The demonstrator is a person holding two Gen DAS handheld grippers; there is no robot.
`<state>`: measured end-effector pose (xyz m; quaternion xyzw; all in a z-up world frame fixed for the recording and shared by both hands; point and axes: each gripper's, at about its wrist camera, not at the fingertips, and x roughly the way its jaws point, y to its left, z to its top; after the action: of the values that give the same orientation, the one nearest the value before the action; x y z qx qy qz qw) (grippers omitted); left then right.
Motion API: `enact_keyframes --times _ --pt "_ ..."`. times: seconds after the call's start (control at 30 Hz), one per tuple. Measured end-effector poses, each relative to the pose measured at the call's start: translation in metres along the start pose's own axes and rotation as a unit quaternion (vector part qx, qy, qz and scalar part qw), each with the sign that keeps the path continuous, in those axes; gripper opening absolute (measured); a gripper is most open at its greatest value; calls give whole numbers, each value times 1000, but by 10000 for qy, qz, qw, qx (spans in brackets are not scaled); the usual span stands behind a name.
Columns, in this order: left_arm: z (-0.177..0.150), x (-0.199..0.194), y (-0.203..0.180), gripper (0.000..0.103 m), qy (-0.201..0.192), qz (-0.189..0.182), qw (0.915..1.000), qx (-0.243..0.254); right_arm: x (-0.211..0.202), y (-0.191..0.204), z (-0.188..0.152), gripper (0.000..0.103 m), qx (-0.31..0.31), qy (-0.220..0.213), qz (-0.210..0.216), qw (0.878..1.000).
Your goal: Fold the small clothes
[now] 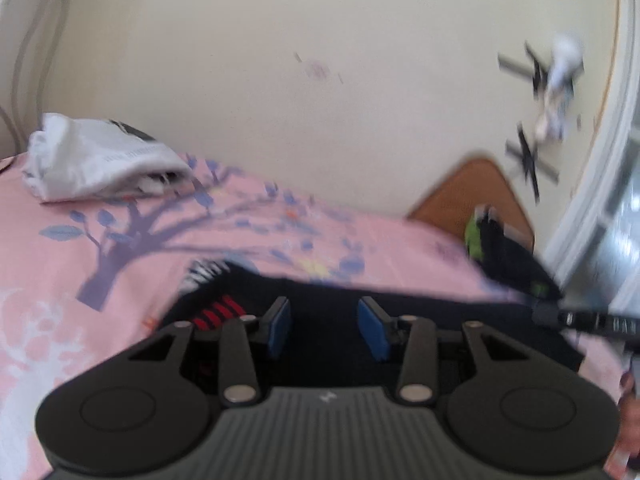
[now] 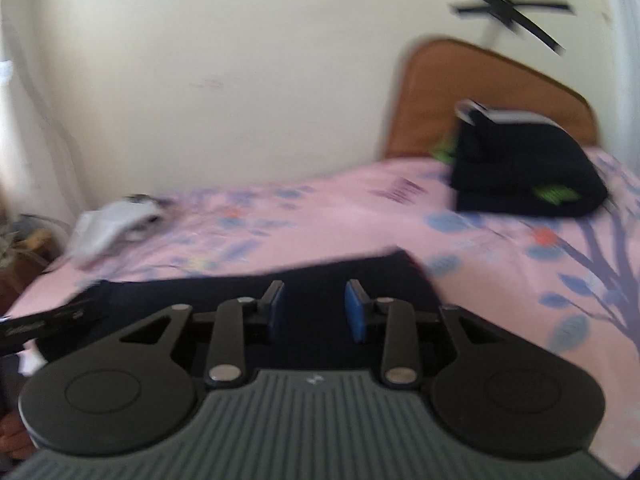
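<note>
Lying flat on the pink bedsheet (image 1: 60,300), the dark garment (image 1: 328,312) waits beneath both tools. Left gripper (image 1: 326,326) and right gripper (image 2: 316,308) hover with fingers parted, holding nothing. Next, probably: pinch an edge and fold it over.

You've got a bed (image 2: 340,208) under a pink sheet with a purple tree print filling the middle of both views. A dark garment (image 1: 332,312) lies flat at lower center, a crumpled white one (image 1: 100,160) sits upper left, and a folded black piece with green bits (image 2: 520,168) sits upper right by the brown headboard (image 2: 480,92).
</note>
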<state>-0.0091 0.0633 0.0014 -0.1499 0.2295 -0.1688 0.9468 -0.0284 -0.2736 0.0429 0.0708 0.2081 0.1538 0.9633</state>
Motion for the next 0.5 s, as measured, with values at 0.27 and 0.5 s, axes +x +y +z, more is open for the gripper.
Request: enact_keyframes --times 0.27,0.5 --pt "5 24 0 17 554 624 9963 198 69 82 -6 34 -758 888 1000 9881" --pt "0 18 -5 21 479 685 9960 304 40 40 -17 32 -336 928 1127 9887"
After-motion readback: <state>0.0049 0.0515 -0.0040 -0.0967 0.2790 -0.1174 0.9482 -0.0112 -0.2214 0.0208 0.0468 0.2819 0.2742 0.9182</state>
